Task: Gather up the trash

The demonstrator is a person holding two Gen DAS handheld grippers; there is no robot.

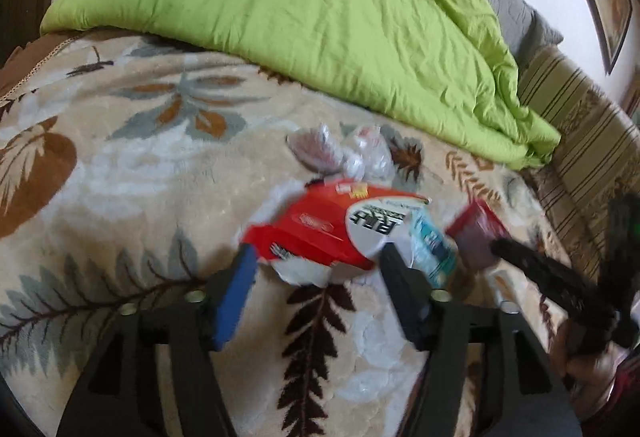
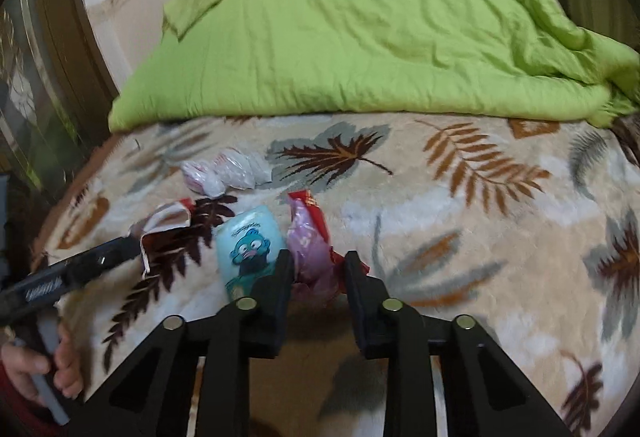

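Trash lies in a loose cluster on the leaf-patterned blanket, in front of the green duvet: a torn red-and-white wrapper, a pale blue packet with a cartoon face, crumpled clear plastic. The left gripper stands open around the red-and-white wrapper. The right gripper pinches a pink-and-red wrapper.

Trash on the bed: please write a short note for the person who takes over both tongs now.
Left tongs: open, around the near edge of the red-and-white wrapper, not closed.
Right tongs: around the red-and-pink wrapper; grip unclear.
The light blue packet and clear plastic wad lie on the leaf-pattern blanket.
Nothing collected yet; all four pieces remain. No bin in view.
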